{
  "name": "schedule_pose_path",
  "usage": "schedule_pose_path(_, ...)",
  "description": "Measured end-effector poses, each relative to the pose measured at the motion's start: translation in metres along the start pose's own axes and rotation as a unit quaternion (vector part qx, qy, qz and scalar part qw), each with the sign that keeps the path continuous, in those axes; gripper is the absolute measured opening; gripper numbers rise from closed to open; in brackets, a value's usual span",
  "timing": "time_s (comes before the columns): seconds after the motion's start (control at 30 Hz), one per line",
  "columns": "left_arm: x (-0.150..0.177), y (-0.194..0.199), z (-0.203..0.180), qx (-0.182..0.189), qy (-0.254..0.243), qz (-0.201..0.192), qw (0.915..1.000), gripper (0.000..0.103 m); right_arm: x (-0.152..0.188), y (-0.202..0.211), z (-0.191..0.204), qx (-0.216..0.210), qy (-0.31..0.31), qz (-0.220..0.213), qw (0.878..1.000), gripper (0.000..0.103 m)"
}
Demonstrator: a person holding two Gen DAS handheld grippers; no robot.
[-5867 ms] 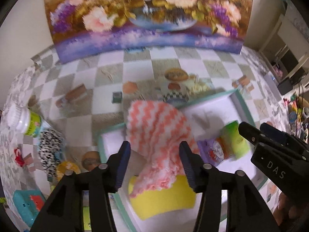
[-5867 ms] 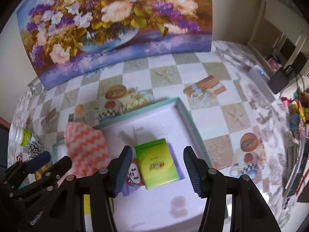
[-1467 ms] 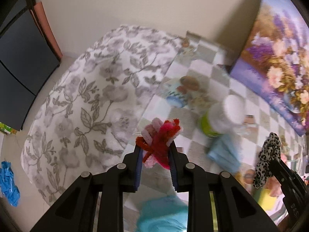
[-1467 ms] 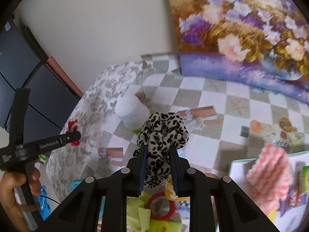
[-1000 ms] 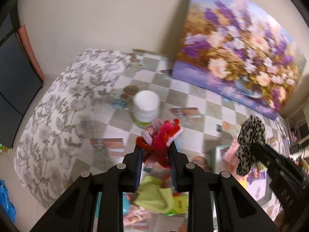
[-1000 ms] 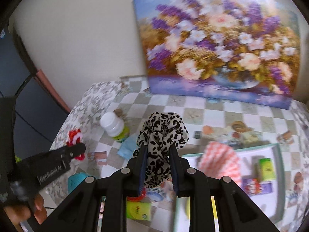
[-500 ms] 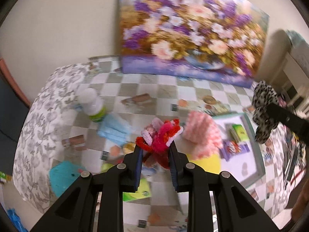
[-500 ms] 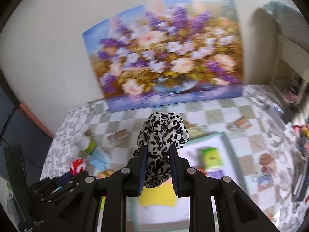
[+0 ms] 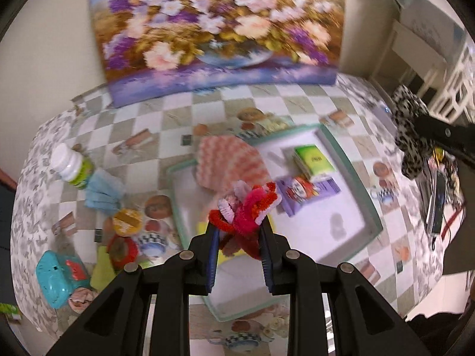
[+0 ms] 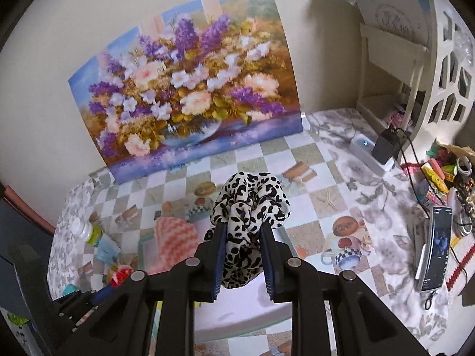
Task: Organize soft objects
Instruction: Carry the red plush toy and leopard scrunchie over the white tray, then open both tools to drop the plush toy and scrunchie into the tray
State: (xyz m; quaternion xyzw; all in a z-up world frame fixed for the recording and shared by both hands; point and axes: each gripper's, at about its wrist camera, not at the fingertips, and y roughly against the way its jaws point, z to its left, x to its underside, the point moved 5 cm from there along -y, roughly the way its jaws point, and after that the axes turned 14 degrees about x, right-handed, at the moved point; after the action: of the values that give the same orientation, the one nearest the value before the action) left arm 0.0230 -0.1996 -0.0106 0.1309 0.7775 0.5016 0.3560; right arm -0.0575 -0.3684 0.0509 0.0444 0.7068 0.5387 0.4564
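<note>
The left gripper (image 9: 239,234) has its fingers (image 9: 212,247) narrowed on a red and pink pipe-cleaner tangle (image 9: 245,207), which it holds in the air above the near left part of the tray (image 9: 350,166). The right gripper (image 10: 243,246) has its fingers (image 10: 221,255) closed narrowly on a leopard-print scrunchie (image 10: 251,204), also in the air, above the tray's near edge. In the tray lie a coral zigzag cloth (image 9: 228,160) draped over the far left rim, a green packet (image 9: 314,158), a purple packet (image 9: 305,190) just beside it, and a yellow sponge mostly hidden behind the left fingers. On the checkered surface (image 9: 142,160) left of the tray are a white bottle (image 9: 72,166), a blue cloth (image 9: 102,190), a red ring (image 9: 123,249) and a teal toy (image 9: 61,276). A flower painting (image 10: 187,101) leans on the wall.
</note>
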Motion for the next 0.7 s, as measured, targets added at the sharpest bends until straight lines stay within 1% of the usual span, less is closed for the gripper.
schedule_pose_path(0.1,0.005,-0.014,-0.010,0.000,-0.011,0.020,0.9997,0.026,0.007,-0.018,0.003,0.001,0.008,0.026,1.000,0.024)
schedule_pose_path(0.17,0.010,-0.025,-0.015,0.000,-0.017,0.037,0.9992,0.026,0.016,-0.036,0.007,0.004,0.015,0.054,0.998,0.024)
schedule_pose_path(0.27,0.018,-0.041,-0.019,0.005,-0.018,0.064,0.9978,0.026,0.028,-0.059,0.011,0.005,0.021,0.088,0.996,0.024)
schedule_pose_path(0.37,0.025,-0.053,-0.022,0.008,-0.017,0.085,0.9962,0.026,0.038,-0.074,0.014,0.004,0.028,0.114,0.993,0.024)
schedule_pose_path(0.53,0.036,-0.073,-0.025,0.008,-0.018,0.115,0.9932,0.026,0.050,-0.093,0.017,0.011,0.038,0.143,0.989,0.024)
schedule_pose_path(0.7,0.044,-0.087,-0.023,-0.001,-0.018,0.135,0.9907,0.026,0.059,-0.107,0.018,0.020,0.045,0.164,0.985,0.024)
